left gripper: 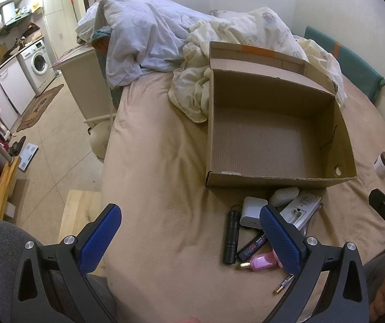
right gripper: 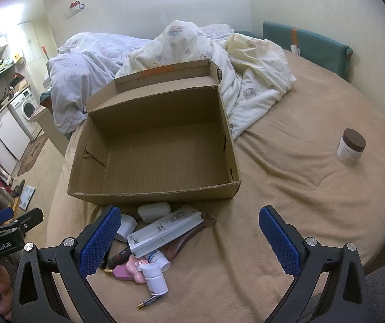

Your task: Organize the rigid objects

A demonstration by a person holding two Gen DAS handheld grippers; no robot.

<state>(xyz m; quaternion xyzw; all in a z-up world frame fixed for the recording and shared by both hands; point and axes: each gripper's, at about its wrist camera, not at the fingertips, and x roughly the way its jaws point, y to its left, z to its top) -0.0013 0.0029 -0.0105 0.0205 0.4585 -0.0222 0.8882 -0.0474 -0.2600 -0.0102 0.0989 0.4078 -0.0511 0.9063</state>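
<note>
Cardboard dominates the scene: an open box (right gripper: 162, 150) sits on a tan bed sheet (right gripper: 286, 202) with nothing inside it, while a heap of small items lies just in front of its near wall, among them a white remote (right gripper: 165, 228), a black flashlight (left gripper: 231, 237), a pink bottle (left gripper: 262, 263), a white pill bottle (right gripper: 156, 278) and a loose battery (right gripper: 149, 302). Both the left gripper (left gripper: 189, 239) and the right gripper (right gripper: 189, 239) hover over the bed with jaws spread wide, grasping nothing. A brown-lidded jar (right gripper: 351, 146) stands well apart to the right, and rumpled quilts (right gripper: 246, 80) lie behind the box.

place: home bedroom | signs: bed (right gripper: 286, 188), duvet (right gripper: 246, 62), washing machine (left gripper: 37, 59)
</note>
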